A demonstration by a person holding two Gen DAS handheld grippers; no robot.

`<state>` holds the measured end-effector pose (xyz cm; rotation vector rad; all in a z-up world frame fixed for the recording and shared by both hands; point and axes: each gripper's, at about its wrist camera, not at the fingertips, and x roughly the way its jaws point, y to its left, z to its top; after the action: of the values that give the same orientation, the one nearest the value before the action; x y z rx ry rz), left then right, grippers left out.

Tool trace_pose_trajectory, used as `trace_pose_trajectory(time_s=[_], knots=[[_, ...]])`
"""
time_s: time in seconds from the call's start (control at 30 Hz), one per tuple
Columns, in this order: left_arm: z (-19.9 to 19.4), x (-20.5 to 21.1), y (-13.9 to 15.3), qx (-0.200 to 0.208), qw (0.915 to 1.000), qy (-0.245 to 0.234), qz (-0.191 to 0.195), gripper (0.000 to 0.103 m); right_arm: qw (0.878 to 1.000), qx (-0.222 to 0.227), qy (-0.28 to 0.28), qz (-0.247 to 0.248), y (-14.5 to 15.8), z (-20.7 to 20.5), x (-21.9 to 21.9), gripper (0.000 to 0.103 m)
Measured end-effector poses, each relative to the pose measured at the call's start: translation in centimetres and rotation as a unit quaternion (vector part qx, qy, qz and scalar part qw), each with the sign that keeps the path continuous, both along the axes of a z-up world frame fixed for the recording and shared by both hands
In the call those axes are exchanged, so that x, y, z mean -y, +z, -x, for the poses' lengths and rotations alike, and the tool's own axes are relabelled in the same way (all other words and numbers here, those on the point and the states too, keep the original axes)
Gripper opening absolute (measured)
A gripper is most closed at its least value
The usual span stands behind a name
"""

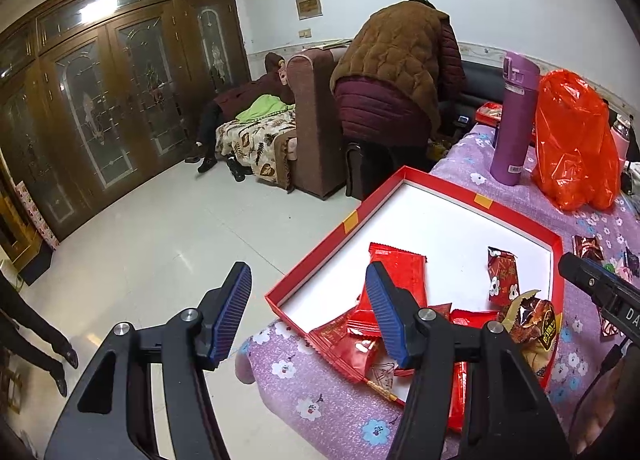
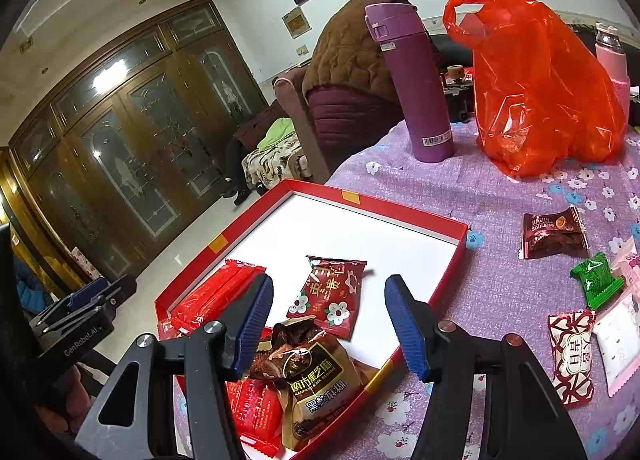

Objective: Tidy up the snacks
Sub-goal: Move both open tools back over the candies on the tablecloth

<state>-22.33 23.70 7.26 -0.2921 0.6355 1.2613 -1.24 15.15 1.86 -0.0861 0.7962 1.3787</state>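
Snacks sit partly gathered in our red box [image 2: 452, 260], a shallow tray with a white floor that rests on the purple flowered tablecloth [image 2: 500, 196]. Inside it we see long red packets [image 2: 216, 296] along the left wall, a red flowered packet [image 2: 332, 296] near the middle, and a brown sesame packet [image 2: 316, 384] at the near edge. Outside the box, to its right on the cloth, lie a brown chocolate packet [image 2: 554, 234], a green candy [image 2: 598, 280], a red-and-white patterned packet [image 2: 570, 356] and a pale pink packet [image 2: 618, 344].

Our left gripper [image 1: 308, 316] hangs at the box's near left corner with its jaws apart and nothing between the blue pads; one finger is over the floor, the other over the red packets. Our right gripper [image 2: 328, 324] hovers above the near part of the box, jaws spread and empty, the sesame packet lying below the gap.

Farther back on the table stand a purple flask [image 2: 416, 84] and an orange plastic bag [image 2: 536, 84]. A person in a brown quilted jacket [image 1: 400, 60] bends over beyond the table.
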Motion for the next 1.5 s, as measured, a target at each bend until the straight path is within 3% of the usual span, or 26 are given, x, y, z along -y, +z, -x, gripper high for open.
trace_pose_trajectory(time_s=[0.07,0.13,0.2,0.23,0.27,0.3,0.53,0.6,0.7,0.8,0.87,0.97,1.07,1.23,1.37,1.5], knots=[[0.6,-0.5,0.2,0.009,0.9999,-0.005,0.009,0.062,1.000,-0.020,0.007,0.003,0.0,-0.2,-0.1,0.060],[1.9,-1.8,0.0,0.050,0.9966,-0.023,0.061,0.063,0.997,-0.076,0.030,0.006,-0.1,-0.8,-0.1,0.060],[3.8,-4.2,-0.7,0.111,0.9830,-0.035,0.142,0.063,0.990,-0.127,0.057,0.007,-0.2,-1.4,0.1,0.060],[5.1,-5.6,-1.2,0.146,0.9711,-0.033,0.185,0.063,0.986,-0.150,0.069,0.007,-0.3,-1.6,0.2,0.060],[6.0,-6.3,-1.4,0.167,0.9639,-0.028,0.206,0.063,0.983,-0.165,0.076,0.005,-0.3,-1.8,0.4,0.060],[7.2,-7.0,-1.6,0.187,0.9579,-0.016,0.217,0.063,0.979,-0.185,0.082,0.001,-0.2,-2.1,0.6,0.060],[10.0,-7.4,-1.0,0.211,0.9515,0.015,0.223,0.065,0.974,-0.219,0.053,-0.007,0.4,-5.7,3.1,0.061],[8.5,-6.4,-0.6,0.188,0.9592,0.005,0.211,0.065,0.978,-0.206,0.031,-0.007,0.8,-6.9,4.1,0.061],[4.1,-3.6,0.3,0.110,0.9780,-0.047,0.171,0.067,0.989,-0.143,-0.032,-0.007,1.9,-9.3,7.1,0.062],[-0.7,-0.1,1.1,0.052,0.9833,-0.117,0.130,0.067,0.992,-0.077,-0.103,-0.006,2.5,-12.0,10.7,0.065],[-4.1,2.9,1.4,0.013,0.9809,-0.168,0.097,0.073,0.989,-0.057,-0.136,-0.008,2.4,-13.6,12.8,0.067],[-9.6,6.9,0.9,-0.050,0.9684,-0.237,0.059,0.075,0.982,-0.073,-0.171,-0.012,1.1,-16.8,15.6,0.067],[-13.7,9.3,-0.2,-0.086,0.9547,-0.279,0.057,0.075,0.975,-0.122,-0.185,0.023,-0.7,-19.5,16.3,0.067],[-20.3,12.0,-2.7,-0.121,0.9344,-0.330,0.057,0.075,0.963,-0.155,-0.212,0.060,-2.5,-20.8,16.5,0.067],[-24.1,11.8,-4.4,-0.104,0.9361,-0.319,0.106,0.075,0.957,-0.167,-0.234,0.046,-2.8,-21.7,17.9,0.067],[-27.1,11.6,-6.2,-0.094,0.9400,-0.297,0.140,0.075,0.961,-0.161,-0.222,0.047,-2.6,-22.0,17.2,0.067]])
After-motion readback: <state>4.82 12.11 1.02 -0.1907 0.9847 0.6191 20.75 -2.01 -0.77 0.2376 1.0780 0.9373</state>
